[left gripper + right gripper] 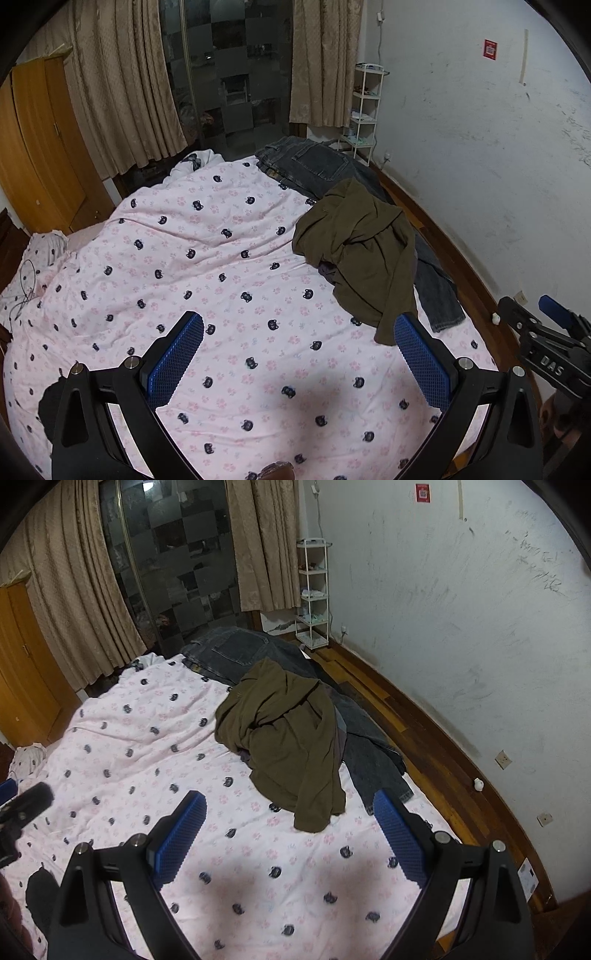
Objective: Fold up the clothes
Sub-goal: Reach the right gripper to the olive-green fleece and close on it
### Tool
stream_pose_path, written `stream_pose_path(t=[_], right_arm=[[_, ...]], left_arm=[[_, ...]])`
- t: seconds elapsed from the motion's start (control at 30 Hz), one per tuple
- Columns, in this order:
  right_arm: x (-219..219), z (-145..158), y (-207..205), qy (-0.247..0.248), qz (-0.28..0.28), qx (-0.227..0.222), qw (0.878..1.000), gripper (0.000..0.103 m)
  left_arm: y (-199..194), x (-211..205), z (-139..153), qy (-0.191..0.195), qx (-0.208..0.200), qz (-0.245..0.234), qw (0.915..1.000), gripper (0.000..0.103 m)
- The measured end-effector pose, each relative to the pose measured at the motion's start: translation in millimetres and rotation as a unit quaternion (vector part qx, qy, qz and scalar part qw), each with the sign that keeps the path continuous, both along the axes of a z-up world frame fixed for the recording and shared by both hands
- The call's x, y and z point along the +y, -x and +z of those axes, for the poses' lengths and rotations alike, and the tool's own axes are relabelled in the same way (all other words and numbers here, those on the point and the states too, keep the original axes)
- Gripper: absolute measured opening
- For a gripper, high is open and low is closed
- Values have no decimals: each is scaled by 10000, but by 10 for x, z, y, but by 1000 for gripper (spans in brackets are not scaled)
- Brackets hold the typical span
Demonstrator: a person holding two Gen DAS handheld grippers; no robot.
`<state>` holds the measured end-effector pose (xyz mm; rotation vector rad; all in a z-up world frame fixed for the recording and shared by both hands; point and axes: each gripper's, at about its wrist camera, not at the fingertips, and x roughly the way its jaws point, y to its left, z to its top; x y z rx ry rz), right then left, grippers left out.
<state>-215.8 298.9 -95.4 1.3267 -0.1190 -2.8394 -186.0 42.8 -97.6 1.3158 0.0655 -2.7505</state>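
Observation:
An olive-green garment (362, 254) (288, 738) lies crumpled on the right side of the bed, partly over dark blue jeans (314, 162) (236, 650) that run along the bed's right edge. My left gripper (299, 325) hovers open over the bedspread, short of the garment, with nothing between its blue pads. My right gripper (290, 805) is open too, its gap framing the garment's near hem from above. The right gripper's body shows at the right edge of the left wrist view, and the left gripper at the left edge of the right wrist view.
The bed carries a pink bedspread (207, 258) (129, 746) printed with dark cat faces. A dark item (51, 406) (40, 893) lies at its near left. A wooden wardrobe (40, 147) stands left; curtains (122, 85), a white shelf rack (364, 107) (314, 590) and a wood floor strip (424, 720) lie beyond.

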Motion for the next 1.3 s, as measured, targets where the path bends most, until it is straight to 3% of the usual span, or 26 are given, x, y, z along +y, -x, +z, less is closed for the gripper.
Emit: stream_pose_path(t=[0.63,0.87,0.97,1.17,1.3], right_arm=[[294,-1797,1788,-94,18,-159,9998,91],[224,-2466,2516,-210,257,-312,9990,67],[152,-2715,2804,-184,382,-395,9983,63],[-56,-2997,3223,-286,569,-420,9971,60],[-150,-3058,3486,-51,623,-398,9972,60]], left_arm=[[973,64,-1046,-102,-107,102,9998,103],[1176,61,-1336,-192,-109,219,9995,103],[1235,41,-1450,-231,-119,257,9993,102],[1337,-29,-1655,-284,-167,347,9989,103],[1386,-52,-1747,-259,-162,360,9989,103]])
